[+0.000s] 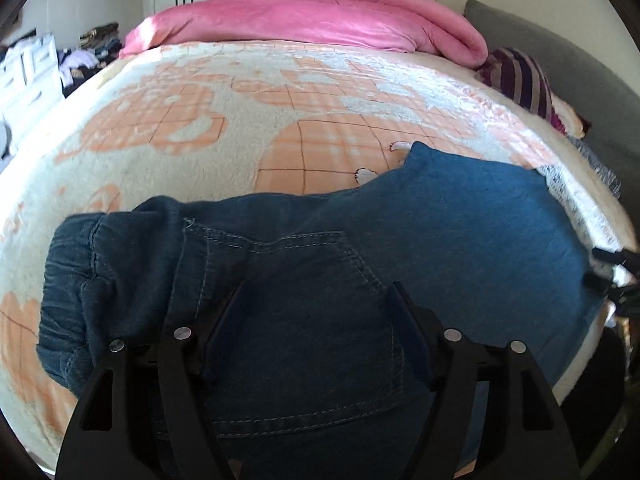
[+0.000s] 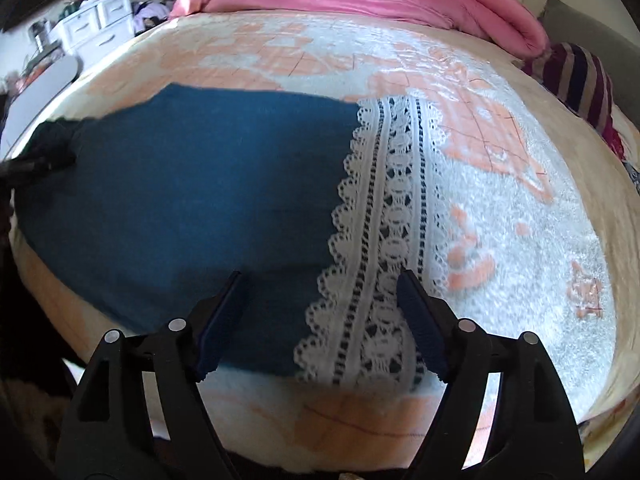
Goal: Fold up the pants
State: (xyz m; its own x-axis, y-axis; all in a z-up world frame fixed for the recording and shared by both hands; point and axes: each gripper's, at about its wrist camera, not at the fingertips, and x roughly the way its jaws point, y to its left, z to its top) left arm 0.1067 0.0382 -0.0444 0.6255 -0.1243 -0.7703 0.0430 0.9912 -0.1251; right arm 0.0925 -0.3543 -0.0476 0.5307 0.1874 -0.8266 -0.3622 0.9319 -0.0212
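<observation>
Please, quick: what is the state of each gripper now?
Left gripper: open, holding nothing, above the pants.
Right gripper: open, holding nothing, above the lace hem.

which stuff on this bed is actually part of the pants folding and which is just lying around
Part of the job:
- blue denim pants, with white lace hem
- left gripper, open above the back pocket
- right gripper, open over the hem end

Just lying about:
- pink duvet
- striped pillow
- patterned blanket under the pants
- white drawers
</observation>
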